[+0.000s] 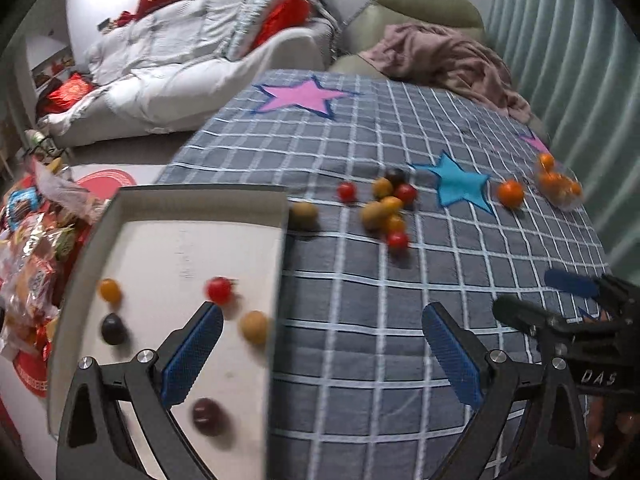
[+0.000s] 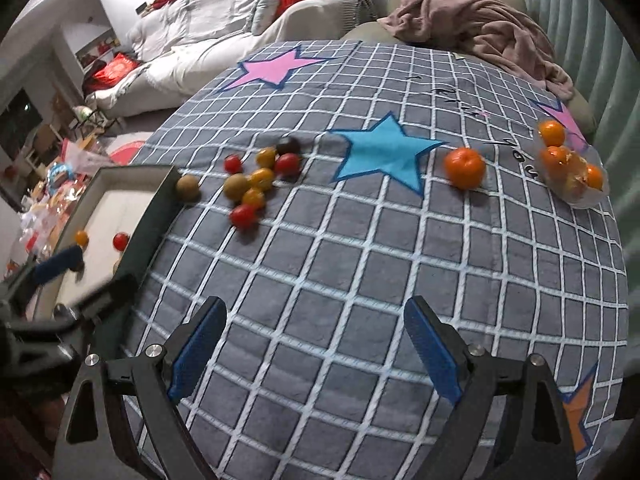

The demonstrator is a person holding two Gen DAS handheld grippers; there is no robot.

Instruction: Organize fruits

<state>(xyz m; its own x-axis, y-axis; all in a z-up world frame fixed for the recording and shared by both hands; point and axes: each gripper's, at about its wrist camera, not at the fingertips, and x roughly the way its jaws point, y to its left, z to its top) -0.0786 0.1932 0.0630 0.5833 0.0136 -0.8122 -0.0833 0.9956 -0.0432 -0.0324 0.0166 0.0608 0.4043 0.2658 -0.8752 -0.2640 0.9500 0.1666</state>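
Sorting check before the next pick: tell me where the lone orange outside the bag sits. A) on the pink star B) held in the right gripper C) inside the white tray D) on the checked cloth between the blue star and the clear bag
D: the lone orange rests on the checked cloth, with the blue star on one side and the clear bag on the other.

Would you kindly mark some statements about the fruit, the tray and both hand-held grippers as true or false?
1. The left hand-held gripper holds a tomato. False: its jaws are open and empty.
2. The white tray already holds several small fruits. True.
3. A loose orange lies on the cloth between the blue star and the clear bag of oranges. True.
4. The right hand-held gripper is shut. False: it stands open over bare checked cloth.
5. The blue star is covered with fruit. False: nothing lies on it.
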